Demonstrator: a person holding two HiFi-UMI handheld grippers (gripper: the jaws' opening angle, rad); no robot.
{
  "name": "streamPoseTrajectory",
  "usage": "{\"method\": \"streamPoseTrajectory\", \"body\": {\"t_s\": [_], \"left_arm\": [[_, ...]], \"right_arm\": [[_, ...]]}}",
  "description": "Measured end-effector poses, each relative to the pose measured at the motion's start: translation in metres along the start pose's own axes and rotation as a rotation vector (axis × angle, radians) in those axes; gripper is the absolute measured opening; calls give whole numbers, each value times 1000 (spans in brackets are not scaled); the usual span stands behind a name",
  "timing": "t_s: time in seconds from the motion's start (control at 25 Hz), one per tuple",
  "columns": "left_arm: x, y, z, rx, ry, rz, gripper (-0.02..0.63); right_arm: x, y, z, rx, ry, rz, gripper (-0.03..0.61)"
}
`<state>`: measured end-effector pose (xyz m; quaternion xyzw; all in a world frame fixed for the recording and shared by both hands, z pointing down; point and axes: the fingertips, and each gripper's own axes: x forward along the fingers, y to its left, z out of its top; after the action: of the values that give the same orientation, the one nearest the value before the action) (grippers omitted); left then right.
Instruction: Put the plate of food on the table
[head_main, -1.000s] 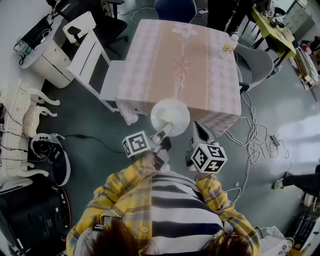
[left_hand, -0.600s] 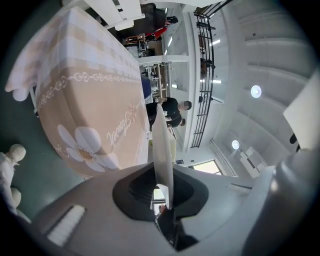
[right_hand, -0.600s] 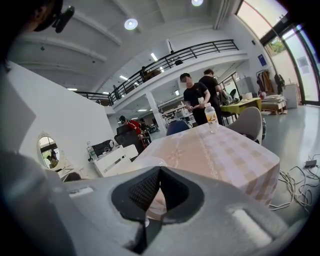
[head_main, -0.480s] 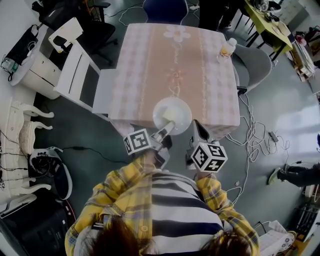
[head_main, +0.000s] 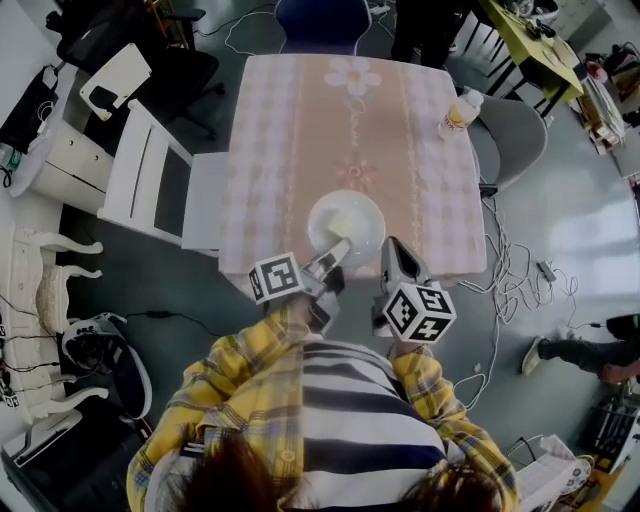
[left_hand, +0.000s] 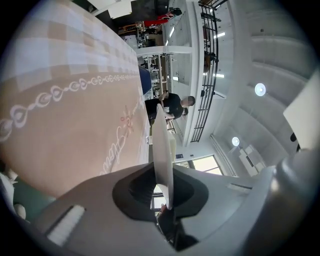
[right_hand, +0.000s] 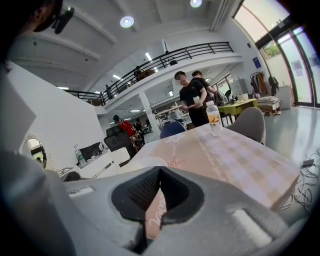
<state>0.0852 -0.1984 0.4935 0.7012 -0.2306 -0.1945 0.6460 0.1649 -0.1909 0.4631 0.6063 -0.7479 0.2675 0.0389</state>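
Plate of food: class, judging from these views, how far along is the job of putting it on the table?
Done: the left tongs are clamped on the rim of the plate, which is over the near end of the table. In hand: it looks held above the cloth, not set down. Left: lower it and let go. The right tongs hold nothing.

Plate (head_main: 345, 222) carried farther. Earlier it straddled the near edge of the worktop (head_main: 300, 130); now it shows wholly over the cloth, near-centre. Left claw (head_main: 337, 251) and right claw (head_main: 393, 252) both advanced with it, the right claw's tip now over the near edge.
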Motion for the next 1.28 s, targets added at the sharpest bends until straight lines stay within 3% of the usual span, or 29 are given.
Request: {"method": "streamPoseTrajectory", "body": {"t_s": [0.48, 1.28], "left_arm": [[15, 26, 58, -23, -37, 34, 11], [12, 72, 97, -95, -187, 140, 11]], "right_arm": [[56, 7, 12, -4, 32, 18, -2], [120, 13, 3, -71, 162, 133, -2]]}}
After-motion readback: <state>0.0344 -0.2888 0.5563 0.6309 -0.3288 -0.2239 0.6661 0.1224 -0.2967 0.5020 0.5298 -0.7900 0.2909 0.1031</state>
